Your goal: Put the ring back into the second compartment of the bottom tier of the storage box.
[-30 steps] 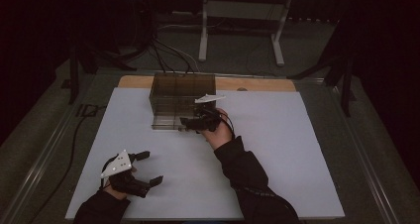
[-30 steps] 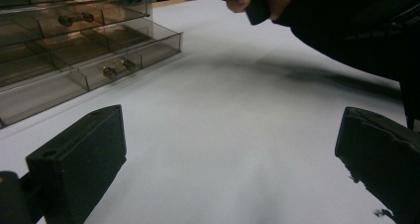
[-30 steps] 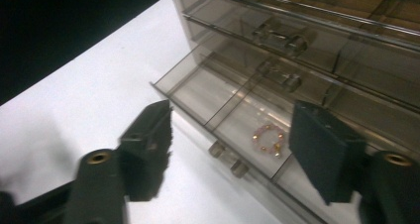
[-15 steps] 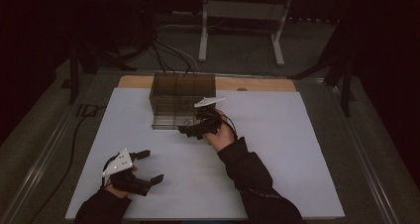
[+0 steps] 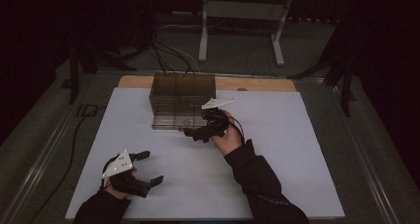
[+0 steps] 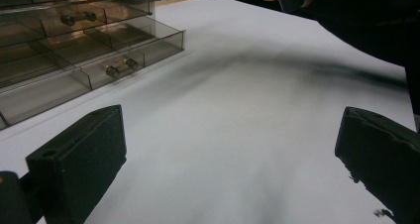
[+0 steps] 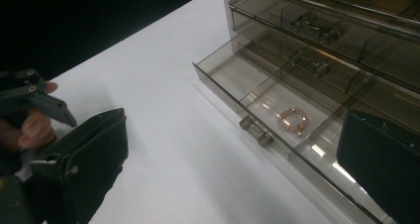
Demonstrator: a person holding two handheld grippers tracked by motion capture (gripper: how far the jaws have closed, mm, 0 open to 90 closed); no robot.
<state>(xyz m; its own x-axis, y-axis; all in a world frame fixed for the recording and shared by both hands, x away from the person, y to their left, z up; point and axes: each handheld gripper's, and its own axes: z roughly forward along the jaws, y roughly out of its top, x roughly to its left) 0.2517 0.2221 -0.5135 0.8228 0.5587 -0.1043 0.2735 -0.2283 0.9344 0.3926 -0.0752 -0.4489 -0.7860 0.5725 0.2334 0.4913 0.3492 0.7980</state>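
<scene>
A: What is held in the smoked-acrylic drawer cabinet (image 5: 182, 100) at upper centre of the high view?

B: Its bottom drawer (image 7: 277, 120) is seen pulled out in the right gripper view, divided into compartments. A beaded bracelet (image 7: 292, 121) is seen lying in the middle compartment, just behind the drawer's knob (image 7: 255, 132). The compartment to its upper left is seen bare. The upper drawers are shut; their contents cannot be told.

A: What is offered by one view and not another?

B: The bracelet is made out in the right gripper view; in the high view the drawer interior is too dim to read. In the left gripper view the cabinet (image 6: 74, 45) is seen at upper left, its bottom drawer standing out past the rest.

A: And the grippers?

B: The left gripper (image 5: 143, 168) is held released at lower left of the high view, jaws wide apart, over the white table sheet (image 5: 297, 149). The right gripper (image 5: 192, 133) is likewise released, nothing grasped, just in front of the cabinet.

A: What is changed from earlier?

B: The right gripper is found drawn back from the cabinet front toward the frame's bottom; the left gripper is unmoved.
</scene>
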